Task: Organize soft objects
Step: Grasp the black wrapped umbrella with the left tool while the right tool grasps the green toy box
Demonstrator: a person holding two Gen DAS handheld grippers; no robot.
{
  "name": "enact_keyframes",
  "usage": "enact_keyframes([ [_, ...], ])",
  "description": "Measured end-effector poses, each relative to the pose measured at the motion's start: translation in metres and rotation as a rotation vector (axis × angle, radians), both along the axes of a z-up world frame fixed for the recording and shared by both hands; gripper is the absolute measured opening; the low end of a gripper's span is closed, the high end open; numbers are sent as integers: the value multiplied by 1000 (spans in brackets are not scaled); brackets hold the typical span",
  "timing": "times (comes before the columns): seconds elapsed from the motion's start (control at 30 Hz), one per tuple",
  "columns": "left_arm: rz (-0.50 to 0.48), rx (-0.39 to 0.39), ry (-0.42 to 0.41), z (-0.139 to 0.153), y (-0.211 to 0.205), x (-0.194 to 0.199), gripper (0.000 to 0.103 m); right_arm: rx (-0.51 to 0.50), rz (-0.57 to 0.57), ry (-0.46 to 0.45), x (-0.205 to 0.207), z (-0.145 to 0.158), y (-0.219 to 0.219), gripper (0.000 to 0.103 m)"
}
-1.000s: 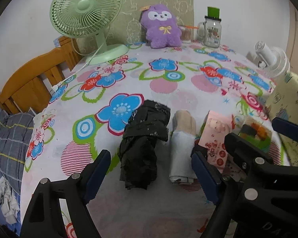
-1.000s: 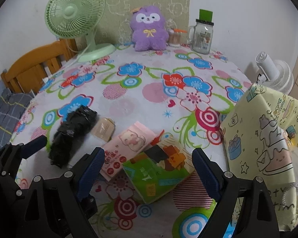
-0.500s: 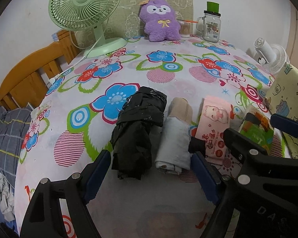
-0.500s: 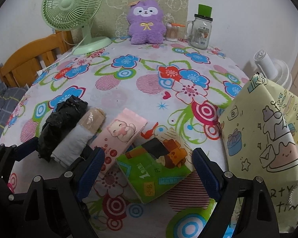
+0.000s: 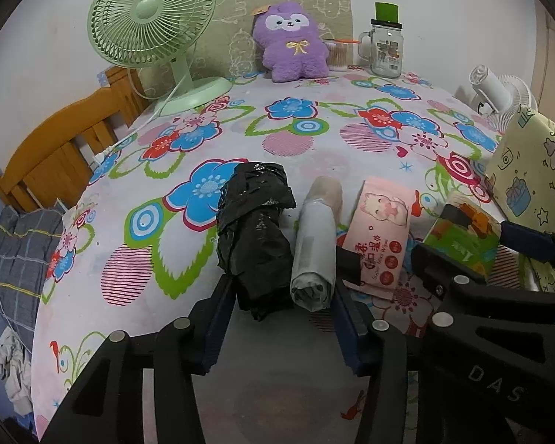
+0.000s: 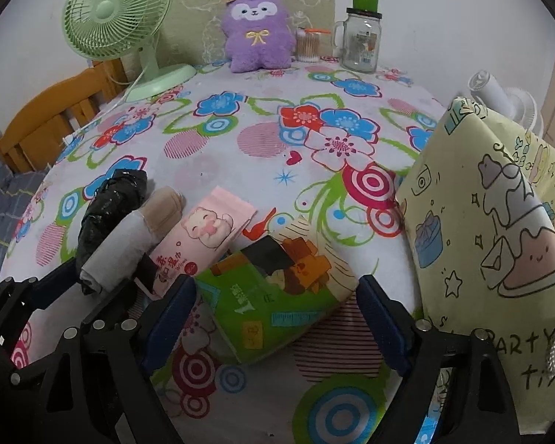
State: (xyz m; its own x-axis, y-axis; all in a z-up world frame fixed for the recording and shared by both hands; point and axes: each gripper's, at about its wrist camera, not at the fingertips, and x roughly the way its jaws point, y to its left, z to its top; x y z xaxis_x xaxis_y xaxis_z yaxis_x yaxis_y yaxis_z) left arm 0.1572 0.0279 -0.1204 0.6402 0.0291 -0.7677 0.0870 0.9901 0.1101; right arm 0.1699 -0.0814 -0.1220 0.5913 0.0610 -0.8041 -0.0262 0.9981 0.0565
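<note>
Soft rolls and packets lay in a row along the near edge of the table (image 5: 314,155), which was draped in a smooth, glossy cloth printed with blue and red flowers, green loops and striped pink discs. At 3 o'clock in the right wrist view stood the gift bag (image 6: 499,229), pale yellow paper with cartoon doodles, upright and creased. Far back at 11 o'clock rose the desk fan (image 5: 151,18), mint-green plastic with a round wire cage and oval base; at 12 o'clock sat the plush toy (image 5: 294,42), purple and fluffy, beside a glass mug jar (image 5: 385,50) with a green top.

Nearer lay the green tissue pack (image 6: 277,292), a squashy plastic-wrapped block, between the blue pads of the right gripper (image 6: 273,318); its jaws stood wide, closing slightly, apart from the pack on both sides. At 10 o'clock from it lay the pink wipes packet (image 6: 203,233), flat and oblong, with a cartoon cat.

The black roll (image 5: 257,236), crinkled shiny film, and the grey roll (image 5: 314,255), a smooth cylinder with a beige far end, lay touching side by side. The left gripper (image 5: 281,314) straddled their near ends together, its jaws closing, pads at or just beside the rolls' outer flanks; whether they pressed I cannot tell
</note>
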Motion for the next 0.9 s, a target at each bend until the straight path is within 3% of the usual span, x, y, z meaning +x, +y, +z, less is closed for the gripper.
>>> enact_keyframes([
  [0.23,-8,-5,8,1,-1,1,50,16,17,-9,-2,1,0,81],
  [0.3,-13,-4,13,2,-2,-1,61,17,15,-12,-3,2,-1,81],
  [0.47,-17,-8,-14,8,-1,-6,71,31,7,-30,-8,9,-3,80],
  [0.9,20,-11,-61,26,12,-4,69,40,13,-84,-9,28,4,80],
])
